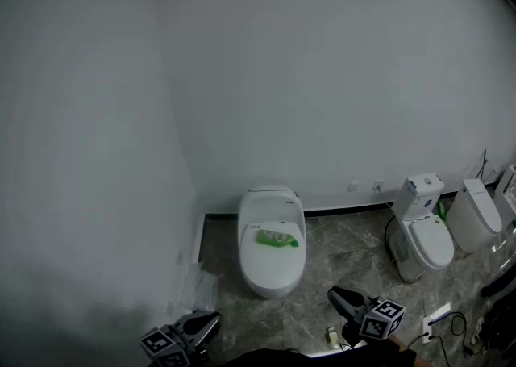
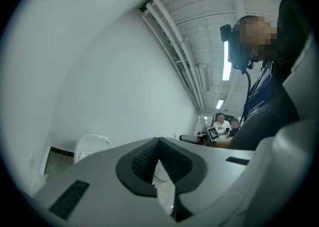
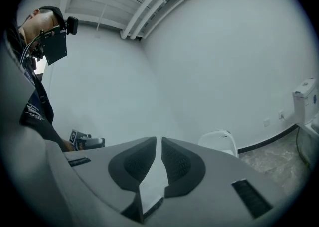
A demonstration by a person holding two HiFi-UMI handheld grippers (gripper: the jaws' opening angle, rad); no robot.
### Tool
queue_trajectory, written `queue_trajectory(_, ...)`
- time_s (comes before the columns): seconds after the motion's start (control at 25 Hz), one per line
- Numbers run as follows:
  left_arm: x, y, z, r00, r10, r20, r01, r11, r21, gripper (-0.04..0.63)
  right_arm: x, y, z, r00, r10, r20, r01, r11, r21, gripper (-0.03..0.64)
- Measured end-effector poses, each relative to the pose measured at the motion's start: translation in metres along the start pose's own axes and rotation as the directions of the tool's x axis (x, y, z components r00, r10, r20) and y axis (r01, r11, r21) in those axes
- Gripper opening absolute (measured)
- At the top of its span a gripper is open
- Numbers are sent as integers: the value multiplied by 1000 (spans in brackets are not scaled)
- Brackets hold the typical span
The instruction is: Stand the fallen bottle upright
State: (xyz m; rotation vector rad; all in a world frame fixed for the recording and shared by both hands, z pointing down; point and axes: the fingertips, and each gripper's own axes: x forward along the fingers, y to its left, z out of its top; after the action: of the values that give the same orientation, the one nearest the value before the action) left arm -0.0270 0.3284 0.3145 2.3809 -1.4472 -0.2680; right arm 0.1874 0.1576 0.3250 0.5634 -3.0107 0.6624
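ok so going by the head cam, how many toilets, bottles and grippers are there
toilets: 3 (a white shape cut off at the right edge is not counted)
green bottle, lying on the nearest toilet's lid: 1
grippers: 2, left gripper and right gripper
total: 6

L tongs (image 2: 159, 144) closed, empty; toilet (image 2: 92, 145) behind.

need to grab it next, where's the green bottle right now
In the head view the green bottle lies on its side on the closed lid of the nearest toilet, low centre, left of the second toilet.
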Motion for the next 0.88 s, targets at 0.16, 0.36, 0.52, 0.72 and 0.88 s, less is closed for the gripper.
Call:
queue_trajectory(0.16,65,25,8,998,53,21,-52,999,-15,14,34,-68,27,997,52,-59,-54,998,-32,71)
queue_trajectory(0.36,115,41,15,996,89,30,-88,996,-23,14,60,-119,45,992,90,-90,-93,995,-29,71)
queue_trajectory(0.52,124,92,19,994,109,26,-108,993,-42,14,104,-143,38,989,93,-111,-96,995,-20,71)
queue_trajectory(0.72,144,153,46,997,76,18,-75,995,-62,13,159,-157,60,992,58,-112,-61,998,-20,71)
queue_trajectory(0.88,161,219,84,1000,-13,-12,13,999,-30,14,222,-162,87,997,-3,-71,4,1000,11,71)
